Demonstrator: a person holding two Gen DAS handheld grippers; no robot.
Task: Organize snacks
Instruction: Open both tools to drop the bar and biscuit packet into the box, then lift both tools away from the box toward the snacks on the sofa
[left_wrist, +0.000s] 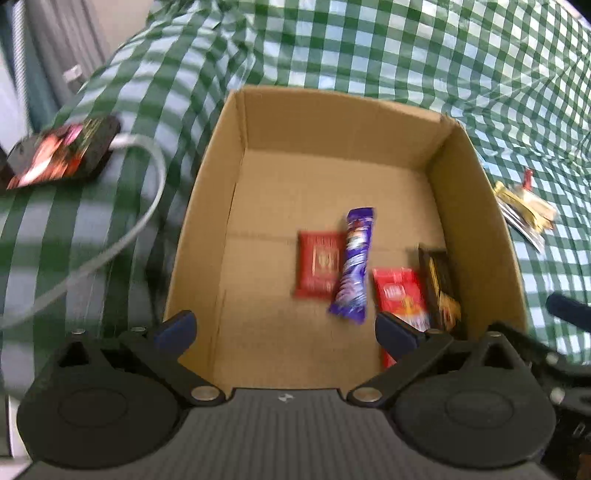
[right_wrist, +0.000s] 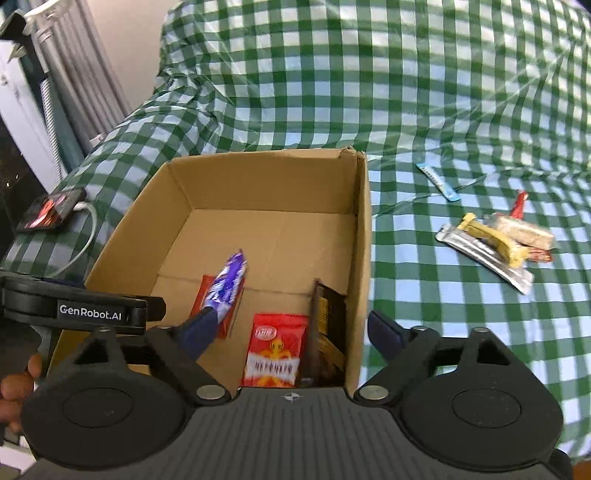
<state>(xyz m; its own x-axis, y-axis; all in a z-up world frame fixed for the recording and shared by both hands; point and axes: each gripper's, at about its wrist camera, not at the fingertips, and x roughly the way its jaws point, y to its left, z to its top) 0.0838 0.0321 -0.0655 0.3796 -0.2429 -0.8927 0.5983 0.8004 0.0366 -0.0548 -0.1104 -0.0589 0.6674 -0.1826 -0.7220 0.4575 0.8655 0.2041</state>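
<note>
An open cardboard box (left_wrist: 221, 192) (right_wrist: 364, 229) stands on the green checked cloth. Inside lie a purple snack stick (left_wrist: 352, 266) (right_wrist: 229, 288) resting across a dark red packet (left_wrist: 317, 264) (right_wrist: 205, 295), a bright red packet (left_wrist: 400, 295) (right_wrist: 275, 350), and a dark brown packet (left_wrist: 441, 288) (right_wrist: 328, 332) leaning on the right wall. My left gripper (left_wrist: 286, 330) is open and empty above the box's near edge. My right gripper (right_wrist: 291, 332) is open and empty over the box's right wall. More snacks (right_wrist: 491, 240) (left_wrist: 524, 206) lie on the cloth right of the box.
A blue stick packet (right_wrist: 437, 182) lies farther back on the cloth. A black phone (left_wrist: 62, 151) (right_wrist: 50, 210) with a white cable (left_wrist: 147, 206) sits left of the box. A radiator and wall stand at the far left.
</note>
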